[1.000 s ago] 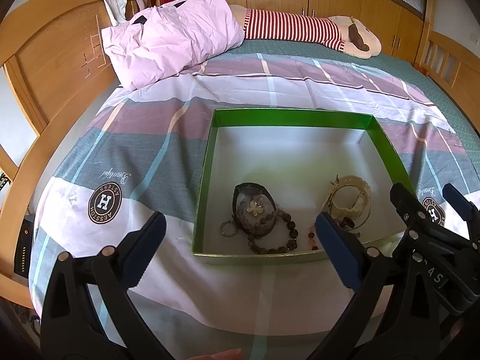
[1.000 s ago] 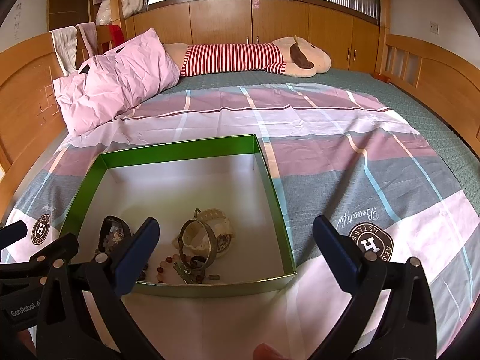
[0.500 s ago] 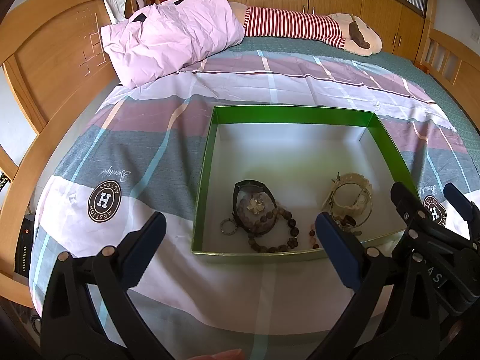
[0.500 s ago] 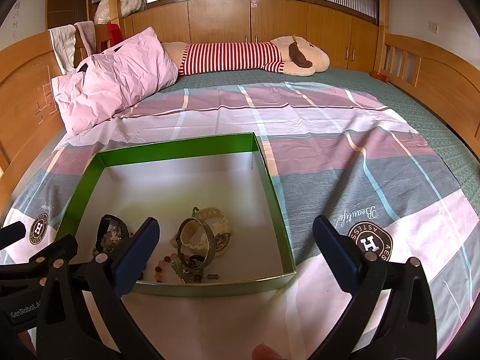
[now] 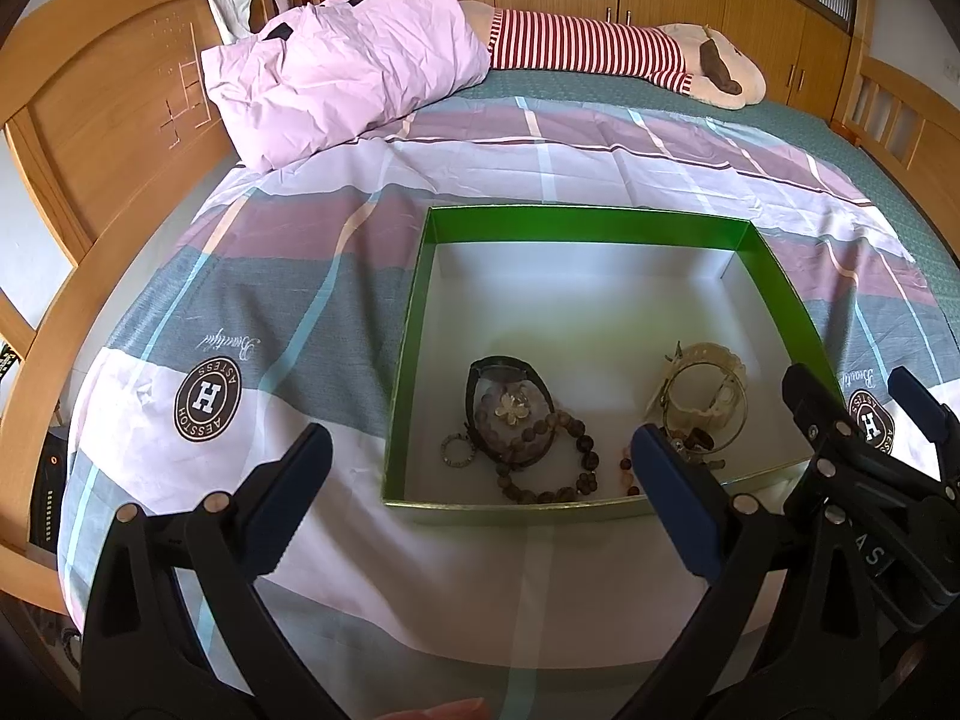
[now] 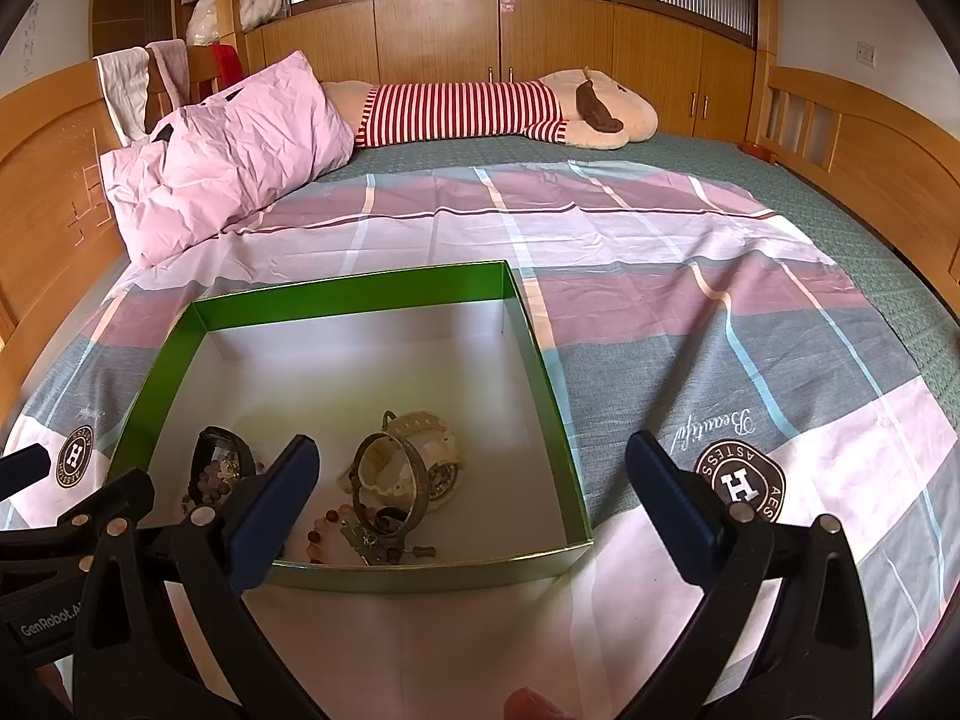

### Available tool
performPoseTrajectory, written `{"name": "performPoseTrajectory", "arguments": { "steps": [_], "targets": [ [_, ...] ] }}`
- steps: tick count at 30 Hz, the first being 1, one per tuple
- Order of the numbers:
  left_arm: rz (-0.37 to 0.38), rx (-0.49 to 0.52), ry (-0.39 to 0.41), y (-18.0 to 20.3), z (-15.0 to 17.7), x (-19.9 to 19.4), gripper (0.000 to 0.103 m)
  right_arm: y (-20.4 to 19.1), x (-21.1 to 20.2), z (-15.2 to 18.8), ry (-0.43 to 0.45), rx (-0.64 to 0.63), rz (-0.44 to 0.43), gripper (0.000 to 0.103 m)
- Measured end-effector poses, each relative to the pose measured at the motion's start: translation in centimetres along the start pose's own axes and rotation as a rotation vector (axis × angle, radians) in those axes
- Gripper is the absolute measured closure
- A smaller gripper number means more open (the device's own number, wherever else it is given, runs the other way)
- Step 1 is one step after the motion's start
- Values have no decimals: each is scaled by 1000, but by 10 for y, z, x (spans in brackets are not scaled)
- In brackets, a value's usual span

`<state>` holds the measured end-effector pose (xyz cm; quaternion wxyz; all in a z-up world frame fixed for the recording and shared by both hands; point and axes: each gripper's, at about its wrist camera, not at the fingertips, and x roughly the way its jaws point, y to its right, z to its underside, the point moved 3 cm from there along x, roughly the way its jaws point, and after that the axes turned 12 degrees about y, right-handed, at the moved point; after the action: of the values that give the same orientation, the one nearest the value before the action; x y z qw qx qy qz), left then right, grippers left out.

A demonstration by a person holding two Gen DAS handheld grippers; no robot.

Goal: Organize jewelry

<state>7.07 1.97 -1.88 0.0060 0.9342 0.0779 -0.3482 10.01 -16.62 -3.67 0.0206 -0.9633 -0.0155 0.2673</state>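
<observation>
- Green card walls ring a shallow box [image 5: 414, 324] with a white floor, seen from the left wrist; it sits on a plaid sheet [image 5: 288, 276] spread over a bed.
- The jewelry lies along the box's near edge in two clumps. Left clump: a black watch [image 5: 507, 387] with a brown bead bracelet [image 5: 564, 456] draped across it and a small ring [image 5: 457, 451] just beside.
- Right clump: a cream watch [image 5: 717, 375] with a metal bangle [image 5: 705, 405] standing tilted over it, small pieces at its foot — too tangled to tell apart.
- The left gripper [image 5: 480, 468] hangs over the near rim, blue-padded fingers wide apart, holding nothing.
- At the right edge the right gripper [image 5: 864, 396] shows side-on, just outside the box's near right corner.
- A pink pillow [image 5: 342, 66] and a striped plush [image 5: 600, 48] lie at the far side of the bed.
- From the right wrist, the box [image 6: 540, 360] lies to the left; the right gripper [image 6: 474, 480] is spread wide and empty — its left pad over the box floor, its right pad over the sheet [image 6: 660, 240].
- The bangle [image 6: 390, 483] stands upright against the cream watch [image 6: 432, 450]; the black watch [image 6: 219, 462] lies well left of them.
</observation>
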Motion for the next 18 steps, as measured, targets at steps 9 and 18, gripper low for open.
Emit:
{"name": "performPoseTrajectory", "arguments": {
  "steps": [9,18],
  "targets": [
    [-5,2,-4,1,1,1,2,0,2,2,-3,-3,5,1],
    [-6,1,-9,1,1,2,2,-1,3,3,-6,-4,10,1]
  ]
}}
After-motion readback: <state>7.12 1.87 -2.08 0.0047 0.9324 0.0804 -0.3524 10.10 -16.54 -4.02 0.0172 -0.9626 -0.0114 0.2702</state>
